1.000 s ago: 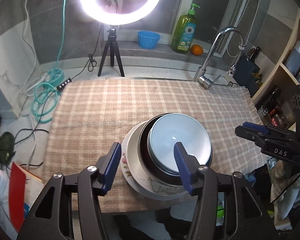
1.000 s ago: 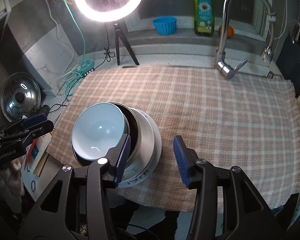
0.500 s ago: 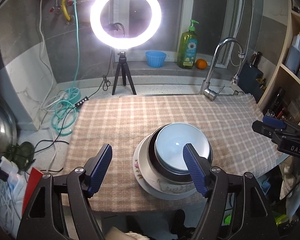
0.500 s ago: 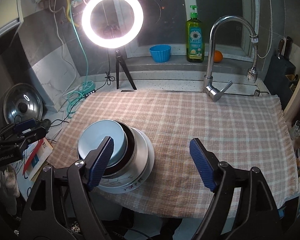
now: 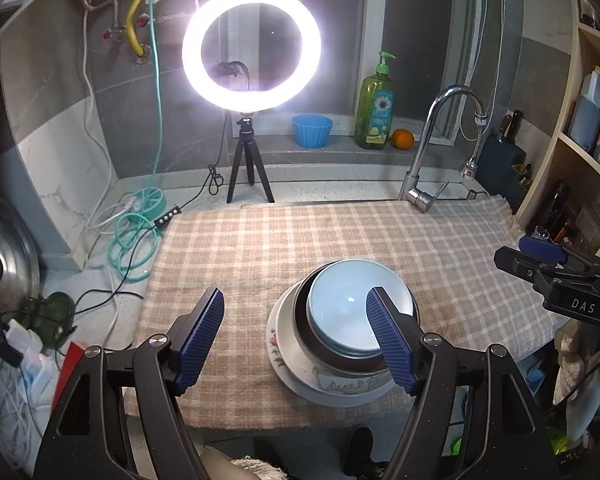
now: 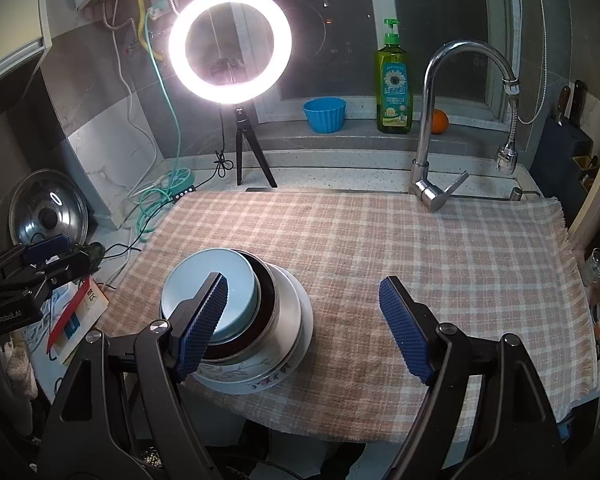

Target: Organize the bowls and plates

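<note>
Both grippers have pulled back and up from the stack, fingers spread wider, pinching nothing. On the checked cloth [image 5: 340, 232] over the worktop, near its front edge, floral plate [image 5: 300, 376], dark bowl [image 6: 266, 280] and pale blue bowl [image 5: 352, 304] sit nested. The off-centre bowls could slide if nudged.

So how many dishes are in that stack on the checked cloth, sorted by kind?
Plates: 1, the floral plate at the bottom.
Bowls: 2, a steel bowl on the plate, and a pale blue bowl nested inside it.
Total: 3 dishes that can be seen; anything hidden in between cannot be ruled out.
</note>
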Demonstrator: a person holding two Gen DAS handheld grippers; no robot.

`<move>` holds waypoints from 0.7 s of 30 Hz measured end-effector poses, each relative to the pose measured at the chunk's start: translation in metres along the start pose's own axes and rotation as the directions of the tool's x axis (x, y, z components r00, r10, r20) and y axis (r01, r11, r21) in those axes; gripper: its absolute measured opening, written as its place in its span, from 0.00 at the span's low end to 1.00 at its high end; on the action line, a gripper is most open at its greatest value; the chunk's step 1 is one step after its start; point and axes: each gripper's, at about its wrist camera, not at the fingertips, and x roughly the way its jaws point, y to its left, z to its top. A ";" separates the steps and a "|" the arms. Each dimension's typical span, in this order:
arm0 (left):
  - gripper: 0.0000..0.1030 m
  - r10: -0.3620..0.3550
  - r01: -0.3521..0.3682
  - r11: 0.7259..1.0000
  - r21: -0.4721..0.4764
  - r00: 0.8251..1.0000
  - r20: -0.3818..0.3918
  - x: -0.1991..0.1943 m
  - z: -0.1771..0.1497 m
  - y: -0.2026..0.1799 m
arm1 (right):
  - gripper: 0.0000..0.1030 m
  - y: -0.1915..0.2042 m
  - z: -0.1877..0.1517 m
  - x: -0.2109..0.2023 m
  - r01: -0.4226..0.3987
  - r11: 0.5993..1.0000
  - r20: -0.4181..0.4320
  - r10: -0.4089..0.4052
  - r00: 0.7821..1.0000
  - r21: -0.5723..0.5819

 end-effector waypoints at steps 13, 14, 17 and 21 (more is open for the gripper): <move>0.72 0.007 -0.007 1.000 0.000 1.000 0.005 0.000 0.000 -0.001 | 0.78 -0.005 0.001 0.002 0.002 1.000 -0.007 -0.002 1.000 0.006; 0.72 0.008 -0.008 1.000 -0.001 1.000 0.005 0.000 0.001 0.000 | 0.78 -0.005 0.001 0.002 0.002 1.000 -0.006 -0.002 1.000 0.004; 0.72 0.008 -0.008 1.000 -0.002 1.000 0.005 0.000 0.001 0.000 | 0.78 -0.004 0.001 0.003 0.002 1.000 -0.011 -0.002 1.000 0.004; 0.72 0.007 -0.007 1.000 -0.003 1.000 0.004 0.000 0.001 0.001 | 0.78 -0.003 0.003 0.005 0.002 1.000 -0.018 -0.002 1.000 0.002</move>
